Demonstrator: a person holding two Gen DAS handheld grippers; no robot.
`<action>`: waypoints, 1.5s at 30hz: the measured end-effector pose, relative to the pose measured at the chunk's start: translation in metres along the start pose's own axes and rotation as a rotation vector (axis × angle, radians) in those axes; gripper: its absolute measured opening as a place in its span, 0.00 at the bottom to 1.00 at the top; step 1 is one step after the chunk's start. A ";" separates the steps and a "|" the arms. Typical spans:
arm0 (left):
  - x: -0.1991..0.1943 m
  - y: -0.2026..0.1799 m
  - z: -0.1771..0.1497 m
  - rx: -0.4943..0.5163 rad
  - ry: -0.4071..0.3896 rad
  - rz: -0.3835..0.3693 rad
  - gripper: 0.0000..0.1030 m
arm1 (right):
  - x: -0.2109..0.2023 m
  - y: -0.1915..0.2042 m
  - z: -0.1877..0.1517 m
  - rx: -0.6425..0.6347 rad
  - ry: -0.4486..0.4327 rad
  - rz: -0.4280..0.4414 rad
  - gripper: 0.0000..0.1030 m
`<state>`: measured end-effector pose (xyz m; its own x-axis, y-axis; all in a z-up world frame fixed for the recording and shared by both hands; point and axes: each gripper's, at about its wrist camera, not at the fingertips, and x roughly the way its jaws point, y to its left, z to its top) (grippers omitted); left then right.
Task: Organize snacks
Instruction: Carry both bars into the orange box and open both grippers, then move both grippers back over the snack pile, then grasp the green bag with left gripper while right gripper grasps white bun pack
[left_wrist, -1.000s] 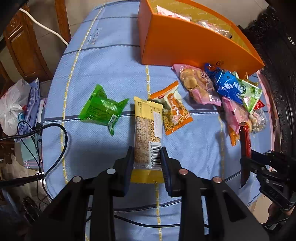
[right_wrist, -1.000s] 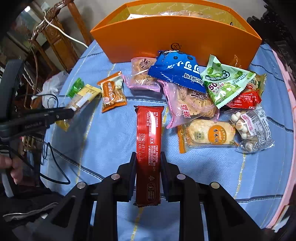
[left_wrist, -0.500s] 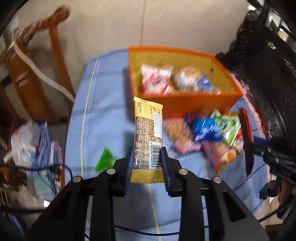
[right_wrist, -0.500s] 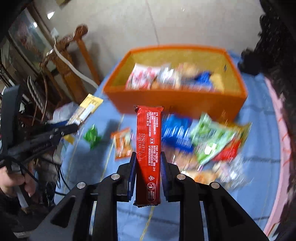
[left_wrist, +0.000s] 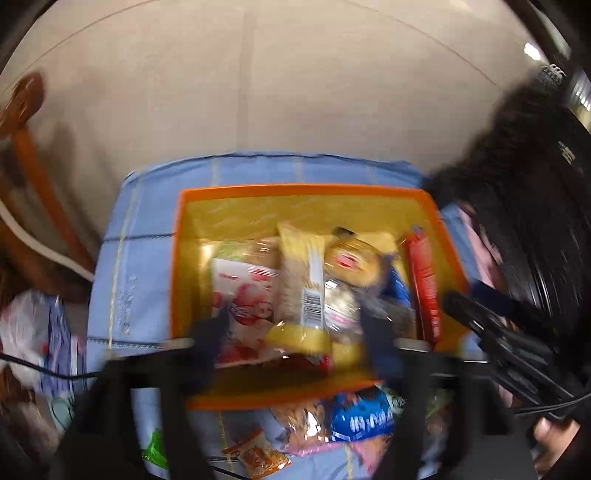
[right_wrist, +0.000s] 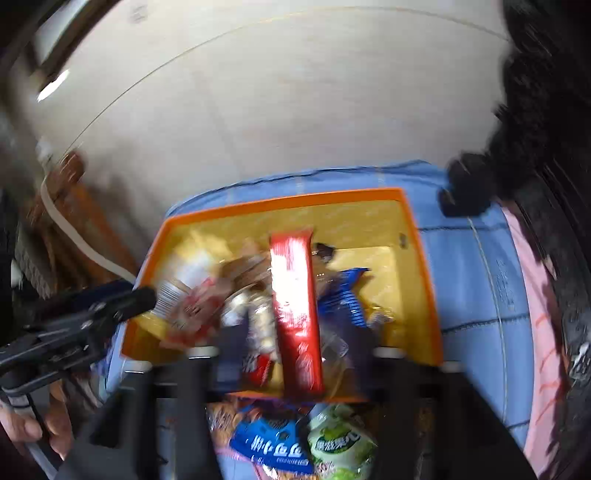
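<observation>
Left wrist view: left hand-held gripper (left_wrist: 295, 328), jaws just opened wide, releases the yellow bar (left_wrist: 301, 284) lengthwise between them, orange box (left_wrist: 306, 192) directly below.

Both claws tilted steeply down, jaws spread

The left claw (left_wrist: 291, 332) stands wide, its jaws having just been opening; a yellow bar lies between the blurred fingers (left_wrist: 207, 339) without either pad pressing it. The right claw (right_wrist: 299, 350) has likewise just been opening, a red bar in the gap, free of its fingers (right_wrist: 229, 347). A bare hand (right_wrist: 33, 424) grips the left claw's handle; the other hand (left_wrist: 554, 443) shows at the lower right edge of the left view.
</observation>
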<state>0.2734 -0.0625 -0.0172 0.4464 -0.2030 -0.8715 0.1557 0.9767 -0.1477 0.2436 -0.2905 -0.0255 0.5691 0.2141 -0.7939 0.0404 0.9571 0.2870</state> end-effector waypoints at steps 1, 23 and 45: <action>-0.001 0.007 -0.001 -0.036 -0.026 -0.013 0.90 | 0.001 -0.003 -0.003 -0.003 0.004 0.005 0.68; -0.007 0.150 -0.155 -0.156 0.217 0.157 0.90 | -0.021 0.008 -0.156 0.062 0.190 -0.033 0.90; 0.053 0.150 -0.212 0.048 0.300 0.228 0.50 | -0.056 -0.002 -0.262 0.170 0.238 -0.202 0.92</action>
<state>0.1338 0.0878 -0.1842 0.1972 0.0553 -0.9788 0.1268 0.9886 0.0814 -0.0036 -0.2527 -0.1220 0.3288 0.0830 -0.9407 0.2803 0.9427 0.1811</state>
